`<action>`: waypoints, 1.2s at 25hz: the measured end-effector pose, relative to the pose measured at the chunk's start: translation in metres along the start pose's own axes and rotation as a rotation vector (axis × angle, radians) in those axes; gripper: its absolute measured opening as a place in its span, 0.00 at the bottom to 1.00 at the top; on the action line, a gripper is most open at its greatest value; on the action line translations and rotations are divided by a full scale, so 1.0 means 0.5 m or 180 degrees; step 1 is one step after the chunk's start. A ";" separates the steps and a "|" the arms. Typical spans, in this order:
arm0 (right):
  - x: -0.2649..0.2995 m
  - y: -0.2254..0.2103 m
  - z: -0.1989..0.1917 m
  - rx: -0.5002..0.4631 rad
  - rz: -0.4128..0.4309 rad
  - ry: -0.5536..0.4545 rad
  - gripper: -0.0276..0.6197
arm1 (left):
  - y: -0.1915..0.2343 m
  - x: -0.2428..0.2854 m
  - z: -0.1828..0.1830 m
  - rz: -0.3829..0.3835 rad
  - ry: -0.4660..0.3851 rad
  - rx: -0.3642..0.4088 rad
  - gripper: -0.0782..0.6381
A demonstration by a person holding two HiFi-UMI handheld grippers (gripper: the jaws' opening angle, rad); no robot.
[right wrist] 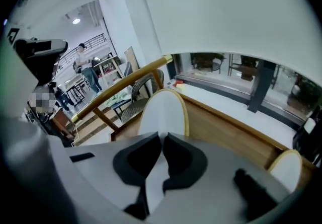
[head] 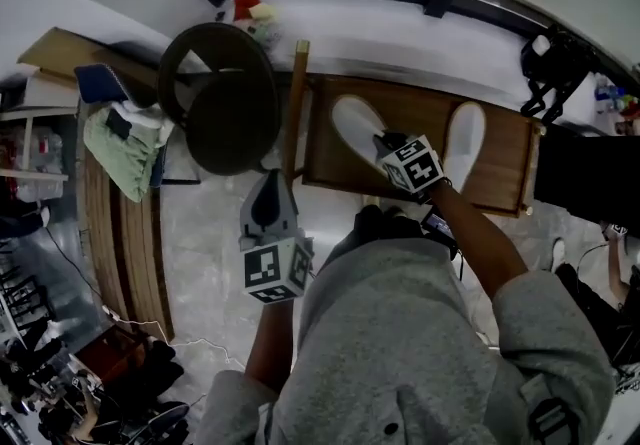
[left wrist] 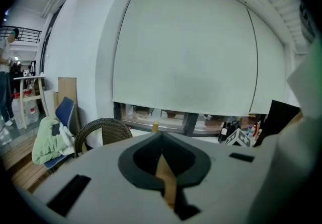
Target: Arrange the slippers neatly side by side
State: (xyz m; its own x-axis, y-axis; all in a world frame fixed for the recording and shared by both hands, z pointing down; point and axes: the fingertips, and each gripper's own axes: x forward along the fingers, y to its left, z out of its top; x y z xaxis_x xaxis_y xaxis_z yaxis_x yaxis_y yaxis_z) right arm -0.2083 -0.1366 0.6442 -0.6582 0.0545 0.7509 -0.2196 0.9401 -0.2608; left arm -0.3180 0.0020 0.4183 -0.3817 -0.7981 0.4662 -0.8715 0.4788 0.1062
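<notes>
Two white slippers lie on a low wooden tray (head: 505, 183) on the floor. My right gripper (head: 388, 146) is shut on the heel end of the left slipper (head: 353, 123). In the right gripper view that slipper (right wrist: 163, 109) runs away from the jaws (right wrist: 162, 142), its white sole pinched between the dark pads. The right slipper (head: 466, 138) lies apart at the tray's right end, and its toe shows at the corner (right wrist: 288, 167). My left gripper (head: 270, 178) hovers left of the tray, near a wooden post (head: 297, 103). Its jaws (left wrist: 161, 137) are shut with nothing held.
A dark wicker chair (head: 220, 93) stands left of the tray, with a green cloth (head: 120, 148) on a blue chair beyond it. A black box (head: 590, 178) and a black stand (head: 550, 63) sit at the right. A window sill (head: 400, 28) runs behind the tray.
</notes>
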 end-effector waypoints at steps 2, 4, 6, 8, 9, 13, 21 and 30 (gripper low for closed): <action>-0.025 -0.028 -0.001 0.0155 -0.0126 -0.0082 0.10 | -0.022 0.018 0.006 -0.0112 -0.0009 0.0024 0.13; -0.051 -0.059 -0.009 0.0363 -0.0254 -0.0141 0.10 | -0.046 0.034 0.010 -0.0224 -0.0014 0.0074 0.13; -0.075 -0.089 -0.028 0.0645 -0.0371 -0.0179 0.10 | -0.072 0.046 0.011 -0.0357 -0.0003 0.0154 0.13; -0.096 -0.119 -0.051 0.0965 -0.0493 -0.0217 0.10 | -0.097 0.057 0.018 -0.0462 -0.0015 0.0192 0.13; -0.105 -0.133 -0.063 0.1135 -0.0554 -0.0238 0.09 | -0.108 0.064 0.020 -0.0509 -0.0006 0.0213 0.13; -0.134 -0.174 -0.114 0.1795 -0.0769 -0.0320 0.09 | -0.146 0.084 0.018 -0.0670 0.0072 0.0308 0.13; -0.168 -0.228 -0.189 0.2549 -0.1099 -0.0506 0.09 | -0.203 0.102 0.020 -0.0885 0.0102 0.0448 0.13; -0.154 -0.237 -0.206 0.2834 -0.1116 -0.0643 0.09 | -0.210 0.096 0.014 -0.0869 0.0142 0.0471 0.13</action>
State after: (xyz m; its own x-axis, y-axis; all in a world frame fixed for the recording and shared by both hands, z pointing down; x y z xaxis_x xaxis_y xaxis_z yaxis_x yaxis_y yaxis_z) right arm -0.0576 -0.2174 0.6798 -0.5445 -0.3164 0.7768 -0.8352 0.2894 -0.4676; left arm -0.2470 -0.0891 0.4235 -0.1163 -0.8715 0.4765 -0.9765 0.1879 0.1053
